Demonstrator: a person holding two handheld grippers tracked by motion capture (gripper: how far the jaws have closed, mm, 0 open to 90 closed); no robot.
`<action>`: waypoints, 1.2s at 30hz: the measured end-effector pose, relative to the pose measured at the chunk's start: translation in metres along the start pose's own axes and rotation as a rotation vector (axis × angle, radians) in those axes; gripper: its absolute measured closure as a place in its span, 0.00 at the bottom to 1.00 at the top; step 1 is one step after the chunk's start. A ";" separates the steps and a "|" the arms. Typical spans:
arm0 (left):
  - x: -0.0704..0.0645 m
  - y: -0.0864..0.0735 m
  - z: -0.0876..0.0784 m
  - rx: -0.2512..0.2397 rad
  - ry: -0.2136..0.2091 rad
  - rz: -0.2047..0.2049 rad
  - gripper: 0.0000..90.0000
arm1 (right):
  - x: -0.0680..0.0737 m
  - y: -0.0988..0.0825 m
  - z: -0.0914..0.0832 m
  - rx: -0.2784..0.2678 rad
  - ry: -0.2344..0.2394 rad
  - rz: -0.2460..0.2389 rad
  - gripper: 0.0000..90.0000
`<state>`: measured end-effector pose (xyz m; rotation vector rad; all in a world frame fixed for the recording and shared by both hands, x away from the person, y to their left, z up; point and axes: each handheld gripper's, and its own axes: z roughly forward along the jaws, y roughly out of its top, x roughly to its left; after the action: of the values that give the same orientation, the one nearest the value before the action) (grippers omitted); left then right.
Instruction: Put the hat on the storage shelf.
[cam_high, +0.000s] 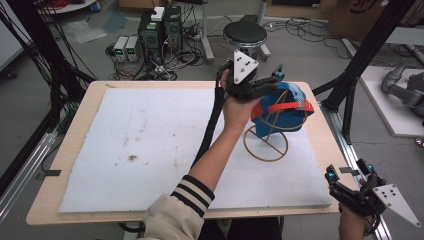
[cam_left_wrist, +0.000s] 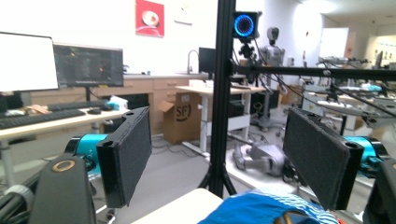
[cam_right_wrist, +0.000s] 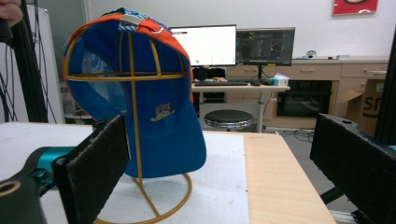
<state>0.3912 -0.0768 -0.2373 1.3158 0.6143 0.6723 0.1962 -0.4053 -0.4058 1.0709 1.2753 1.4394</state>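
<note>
High view: a wide white surface (cam_high: 150, 145) carries a gold wire stand (cam_high: 266, 145) near its far right edge, with a blue and orange cap (cam_high: 280, 112) already sitting over it. The left tool (cam_high: 260, 82) hovers just above the cap, jaws spread and empty, so little seems left but drawing away. The right tool (cam_high: 345, 185) waits released off the near right corner; open room lies to the left.

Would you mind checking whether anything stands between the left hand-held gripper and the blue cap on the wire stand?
Nothing visible does: the left hand-held gripper hovers open just above the blue cap, with only air between them.
</note>
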 end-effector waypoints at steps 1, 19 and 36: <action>0.002 0.001 -0.002 -0.005 0.005 -0.001 0.26 | 0.001 0.000 0.002 -0.008 0.004 -0.002 0.05; 0.061 0.020 -0.089 -0.072 0.142 0.080 0.23 | 0.013 -0.002 0.021 -0.003 0.036 -0.001 0.05; 0.125 0.015 -0.194 -0.088 0.358 0.100 0.22 | 0.022 -0.002 0.037 -0.019 0.058 -0.006 0.05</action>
<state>0.3298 0.1459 -0.2555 1.1582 0.8005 1.0187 0.2279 -0.3758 -0.4032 1.0189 1.3023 1.4845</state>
